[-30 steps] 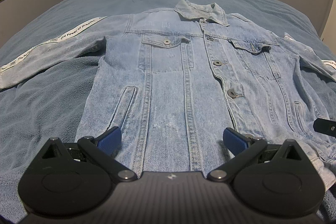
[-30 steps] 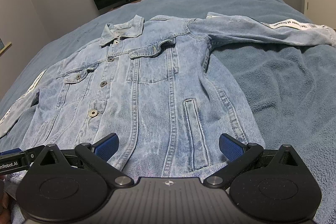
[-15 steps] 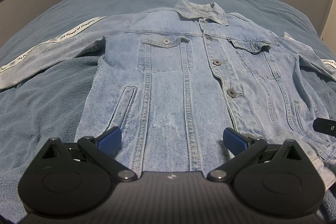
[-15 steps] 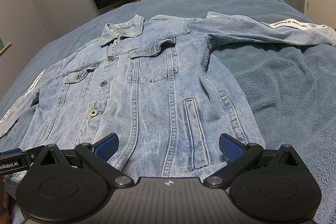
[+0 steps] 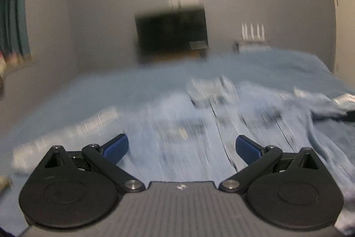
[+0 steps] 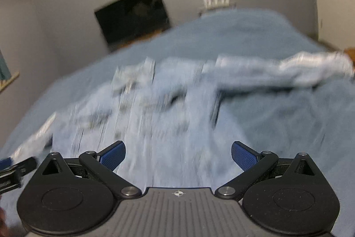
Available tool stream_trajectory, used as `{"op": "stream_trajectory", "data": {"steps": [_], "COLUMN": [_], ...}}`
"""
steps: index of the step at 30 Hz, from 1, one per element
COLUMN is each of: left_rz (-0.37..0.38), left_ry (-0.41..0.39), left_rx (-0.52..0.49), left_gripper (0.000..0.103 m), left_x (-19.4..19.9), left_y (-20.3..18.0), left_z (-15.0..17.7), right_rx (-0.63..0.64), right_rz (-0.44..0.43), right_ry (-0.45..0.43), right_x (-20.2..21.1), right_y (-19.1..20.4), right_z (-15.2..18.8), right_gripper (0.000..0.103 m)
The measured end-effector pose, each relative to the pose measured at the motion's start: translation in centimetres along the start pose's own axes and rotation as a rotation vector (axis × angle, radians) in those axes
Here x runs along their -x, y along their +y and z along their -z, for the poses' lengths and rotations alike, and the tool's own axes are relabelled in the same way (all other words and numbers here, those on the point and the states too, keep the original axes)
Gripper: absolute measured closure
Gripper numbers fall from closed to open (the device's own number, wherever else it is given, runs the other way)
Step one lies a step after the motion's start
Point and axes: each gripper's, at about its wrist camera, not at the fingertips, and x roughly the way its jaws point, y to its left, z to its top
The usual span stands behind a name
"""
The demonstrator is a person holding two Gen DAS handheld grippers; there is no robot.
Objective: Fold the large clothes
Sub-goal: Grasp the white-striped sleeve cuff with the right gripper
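Observation:
A light blue denim jacket (image 5: 199,126) lies spread front-up on the blue bed, heavily motion-blurred; it also shows in the right wrist view (image 6: 159,117). Its sleeves with white stripes stretch out to the left (image 5: 73,132) and to the right (image 6: 288,68). My left gripper (image 5: 182,148) is open and empty, low over the jacket's lower half. My right gripper (image 6: 178,153) is open and empty, low over the jacket's right side. The left gripper's tip (image 6: 13,168) shows at the right wrist view's left edge.
The blue blanket-covered bed (image 5: 277,66) fills the lower views. A dark TV screen (image 5: 170,34) stands against the grey wall beyond the bed, with a white router (image 5: 253,31) to its right. A curtain (image 5: 11,3) hangs at far left.
Both views have swung sharply and blurred: the cameras now pitch up, showing more wall, and sit lower and closer to the jacket. Both grippers remain open.

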Motion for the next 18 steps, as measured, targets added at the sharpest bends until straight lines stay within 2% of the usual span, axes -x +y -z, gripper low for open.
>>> {"op": "stream_trajectory", "data": {"steps": [1, 3, 5, 7, 10, 13, 16, 18], "left_rz": [-0.016, 0.023, 0.089, 0.147, 0.19, 0.185, 0.205, 0.22], "left_ry": [-0.005, 0.027, 0.059, 0.094, 0.165, 0.179, 0.318, 0.364], "left_rx": [-0.008, 0.006, 0.074, 0.168, 0.261, 0.267, 0.259, 0.28], "left_gripper": [0.0, 0.0, 0.0, 0.0, 0.0, 0.0, 0.0, 0.0], "left_x": [-0.4, -1.9, -3.6, -5.7, -8.6, -10.4, -13.0, -14.2], "left_y": [-0.2, -0.1, 0.3, 0.8, 1.1, 1.5, 1.4, 1.5], "left_z": [-0.9, -2.6, -3.7, -3.7, -1.8, 2.2, 4.2, 4.5], "right_rx": [0.014, 0.063, 0.079, 0.037, -0.132, -0.354, -0.558, -0.661], "right_rz": [0.019, 0.084, 0.155, 0.202, 0.231, 0.23, 0.212, 0.203], "right_ry": [-0.021, -0.032, -0.023, -0.027, -0.012, 0.006, 0.006, -0.027], "right_x": [0.0, -0.7, -1.9, -3.0, -4.8, -6.6, -8.4, -9.3], "right_y": [-0.6, -2.2, -4.3, -7.4, -13.5, -19.4, -24.0, -26.0], "right_z": [-1.2, -3.2, -4.9, -6.1, -6.8, -6.3, -5.2, -4.4], "right_gripper": [0.0, 0.0, 0.0, 0.0, 0.0, 0.001, 0.006, 0.01]}}
